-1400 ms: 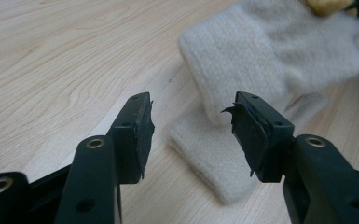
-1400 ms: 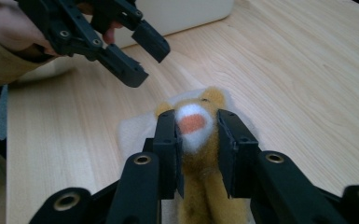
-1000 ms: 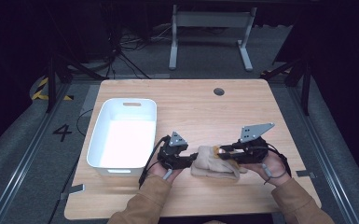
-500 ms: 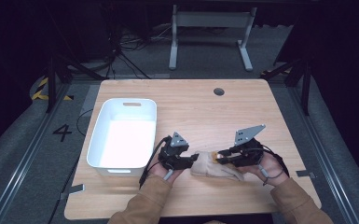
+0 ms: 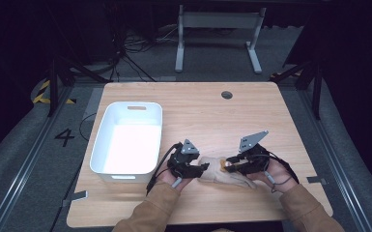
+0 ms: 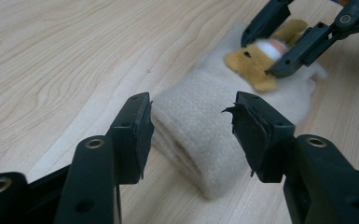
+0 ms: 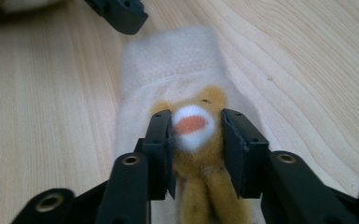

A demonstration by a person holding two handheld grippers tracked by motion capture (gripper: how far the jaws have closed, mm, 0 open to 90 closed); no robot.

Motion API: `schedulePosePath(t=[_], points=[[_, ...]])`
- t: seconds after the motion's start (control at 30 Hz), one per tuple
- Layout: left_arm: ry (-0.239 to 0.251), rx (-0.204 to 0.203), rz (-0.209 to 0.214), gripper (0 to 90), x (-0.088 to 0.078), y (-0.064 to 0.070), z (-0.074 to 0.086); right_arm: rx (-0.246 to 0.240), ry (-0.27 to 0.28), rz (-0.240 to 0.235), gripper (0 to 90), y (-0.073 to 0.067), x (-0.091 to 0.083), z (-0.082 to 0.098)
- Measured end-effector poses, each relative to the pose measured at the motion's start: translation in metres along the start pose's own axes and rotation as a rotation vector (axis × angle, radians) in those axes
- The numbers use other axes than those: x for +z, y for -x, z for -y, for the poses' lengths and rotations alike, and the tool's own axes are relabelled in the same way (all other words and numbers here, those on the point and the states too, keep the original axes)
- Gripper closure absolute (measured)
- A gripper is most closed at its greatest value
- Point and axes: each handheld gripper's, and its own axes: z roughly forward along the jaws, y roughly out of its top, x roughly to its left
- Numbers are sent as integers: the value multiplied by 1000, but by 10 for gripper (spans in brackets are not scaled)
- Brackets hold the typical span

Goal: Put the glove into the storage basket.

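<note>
1. A light wooden table (image 5: 270, 121) is seen from above; a person's two forearms in tan sleeves (image 5: 150, 212) enter at 6 o'clock, each hand holding a black two-jaw gripper.
2. A cream fabric item, prob. a sock or mitten (image 5: 222, 173), lies flat on the table near the 6 o'clock edge, between the two grippers. A small tan plush animal face (image 7: 193, 126) w/ a white muzzle and an orange patch is fixed on it.
3. Left gripper (image 5: 200, 168): placed at the 9 o'clock end of the fabric item. In the left gripper view its jaws are spread apart, one each side of the ribbed cuff (image 6: 196, 135). The left pad is touching or nearly touching the cuff; a gap is seen at the right pad, so no squeeze is made.
4. Right gripper (image 5: 232, 165): placed at the 3 o'clock end, pointing toward 9 o'clock. In the right gripper view its jaws flank the plush face closely; they have just been opening, w/ the face between them. Whether the pads press it can't be told.
5. A white plastic bin (image 5: 107, 145) stands on the table at 9 o'clock of the left gripper, just beside it.
</note>
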Motion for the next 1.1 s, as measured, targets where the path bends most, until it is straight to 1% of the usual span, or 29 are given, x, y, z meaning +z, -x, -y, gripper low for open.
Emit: schedulePosePath(t=[0.03,0.07,0.13,0.17,0.23,0.27,0.3,0.33,0.5,0.63,0.83,0.87,0.9,0.97,1.0,1.1], points=[[-3,6,2,468,0,0,0,12,-1,-4,596,0,1,0],[-5,13,5,468,1,0,-1,12,-1,-4,596,0,1,0],[-11,21,9,459,1,1,-2,14,23,8,517,0,-1,0],[-11,24,11,454,1,1,-2,21,36,6,516,0,-3,0],[-7,24,23,441,2,2,-3,19,58,12,502,1,-8,0],[-8,29,29,437,2,2,-3,24,69,19,499,1,-10,0],[-6,32,35,421,2,2,-4,39,97,30,498,2,-17,1],[-6,32,35,416,2,2,-4,39,97,30,498,2,-17,1],[-4,51,51,385,1,2,-8,54,148,68,498,3,-29,4],[-6,56,67,341,2,3,-9,70,167,91,498,5,-35,5],[-8,67,82,245,3,5,-12,83,191,124,507,7,-44,7],[-14,71,87,219,4,6,-12,92,202,138,509,8,-47,9],[-15,72,89,219,4,6,-13,92,202,138,509,8,-47,9],[-12,77,100,186,4,6,-14,102,211,148,512,9,-50,10],[-11,84,97,176,4,7,-15,102,214,152,512,10,-52,11],[-10,84,95,161,4,7,-15,120,231,173,516,11,-58,14]])
